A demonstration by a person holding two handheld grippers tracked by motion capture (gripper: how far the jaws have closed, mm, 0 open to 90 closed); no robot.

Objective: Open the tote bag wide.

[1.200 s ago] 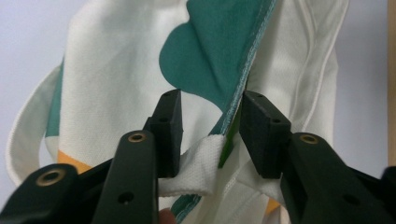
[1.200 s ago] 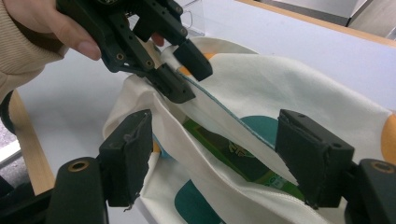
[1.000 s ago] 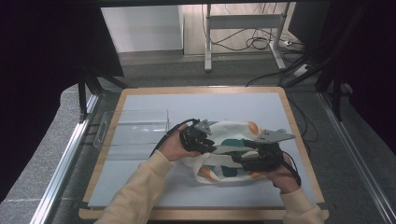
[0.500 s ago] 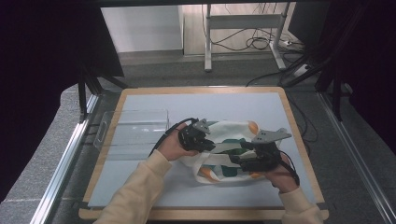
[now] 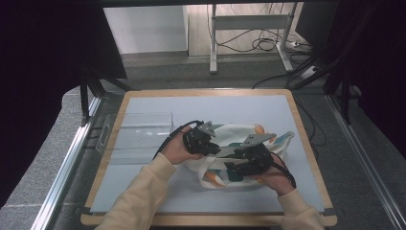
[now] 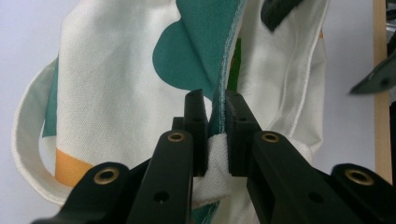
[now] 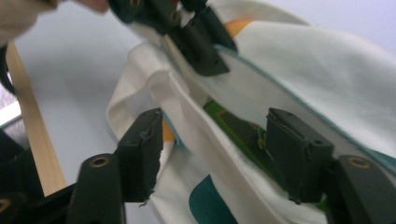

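A cream tote bag (image 5: 239, 132) with teal and orange patches lies on the blue mat (image 5: 158, 187). My left gripper (image 5: 216, 147) is shut on the bag's teal-lined rim (image 6: 219, 88), having tightened on it in the last moment; cream fabric bunches between its pads. My right gripper (image 5: 231, 167) stands open at the bag's mouth, and its jaws have just been closing. The near rim (image 7: 196, 126) passes between them without touching the pads. Something green (image 7: 233, 123) lies inside the bag. The left gripper (image 7: 205, 51) pinches the far rim in the right gripper view.
A clear plastic box (image 5: 136, 132) sits on the mat left of the bag. The wooden table edge (image 5: 306, 139) runs close on the right. Beyond the table, cables and a metal stand (image 5: 249, 28) are on the floor.
The right gripper has shifted a little toward the bag's mouth and sunk slightly, its jaws narrower. The left hand has stayed put, still holding the rim.
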